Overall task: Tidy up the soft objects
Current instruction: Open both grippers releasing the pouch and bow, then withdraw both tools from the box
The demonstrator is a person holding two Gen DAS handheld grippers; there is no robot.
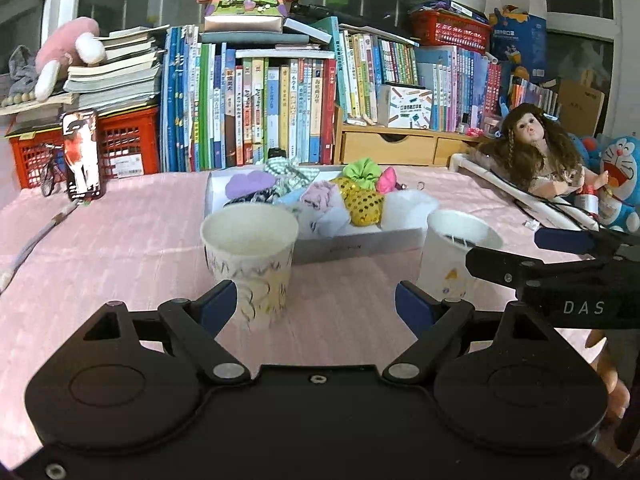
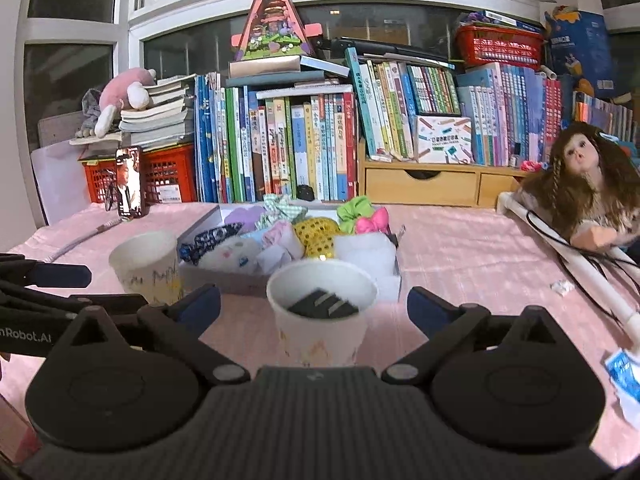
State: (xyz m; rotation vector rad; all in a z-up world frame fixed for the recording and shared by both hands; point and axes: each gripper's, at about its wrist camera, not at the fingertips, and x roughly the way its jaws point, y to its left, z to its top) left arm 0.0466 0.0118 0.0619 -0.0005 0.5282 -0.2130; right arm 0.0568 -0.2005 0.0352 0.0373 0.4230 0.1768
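A shallow white box (image 1: pixel 360 244) on the pink tablecloth holds several soft pieces: a gold sequinned one (image 1: pixel 360 200), a green scrunchie (image 1: pixel 362 170) and a pink bow (image 1: pixel 386 182). Two paper cups stand in front of it. The left cup (image 1: pixel 250 256) is just ahead of my left gripper (image 1: pixel 316 302), close to its left finger; the jaws are open and nothing touches the pads. The right cup (image 2: pixel 320 312) has something dark inside. It stands between the wide-open fingers of my right gripper (image 2: pixel 314 306), clear of both pads. The box (image 2: pixel 236 286) lies behind it.
A long-haired doll (image 1: pixel 532 148) lies on a white tube frame (image 1: pixel 520 196) at the right, beside a blue plush (image 1: pixel 620 176). A phone on a stand (image 1: pixel 82 156) is at the back left. Rows of books (image 1: pixel 280 112) and red crates line the far edge.
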